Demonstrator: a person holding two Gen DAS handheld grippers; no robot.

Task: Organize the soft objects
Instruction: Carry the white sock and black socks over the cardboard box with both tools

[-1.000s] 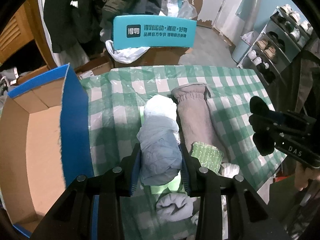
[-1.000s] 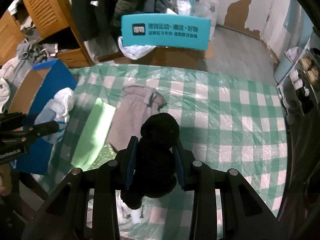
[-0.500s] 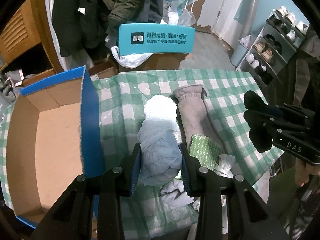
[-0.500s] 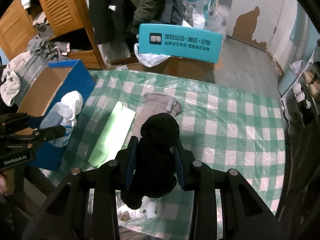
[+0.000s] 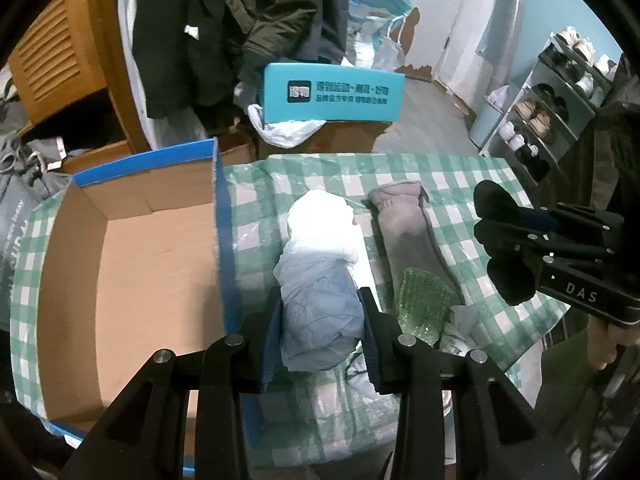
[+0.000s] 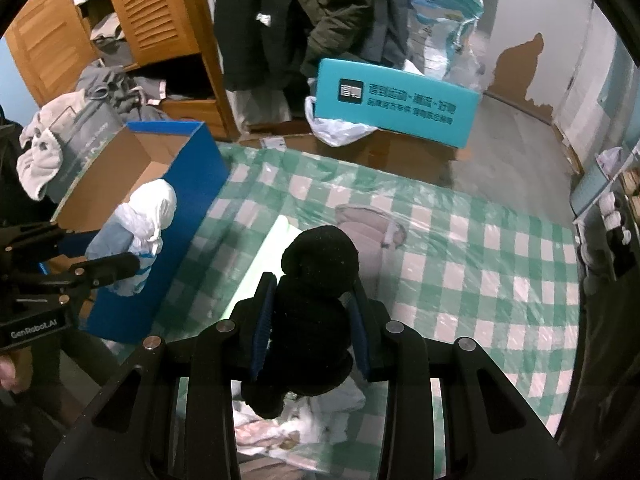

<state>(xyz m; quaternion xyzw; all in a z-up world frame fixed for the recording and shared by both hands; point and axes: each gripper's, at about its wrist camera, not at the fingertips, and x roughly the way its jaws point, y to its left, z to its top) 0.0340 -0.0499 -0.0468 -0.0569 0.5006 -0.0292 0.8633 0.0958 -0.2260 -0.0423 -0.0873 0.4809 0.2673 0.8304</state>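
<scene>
My left gripper is shut on a rolled pale blue and white cloth bundle, held above the table beside the blue wall of an open cardboard box. The bundle also shows in the right wrist view. My right gripper is shut on a black knitted item, held above the green checked tablecloth; it shows at the right of the left wrist view. A grey sock, a green textured cloth and a pale green sheet lie on the table.
White and grey soft items lie near the table's front edge. A teal box stands on cartons behind the table. Hanging coats and a wooden wardrobe are at the back. A shoe rack stands to the right.
Both grippers have lifted and pulled back with their items held. The left bundle has shifted left toward the box, so more of the box interior shows.
</scene>
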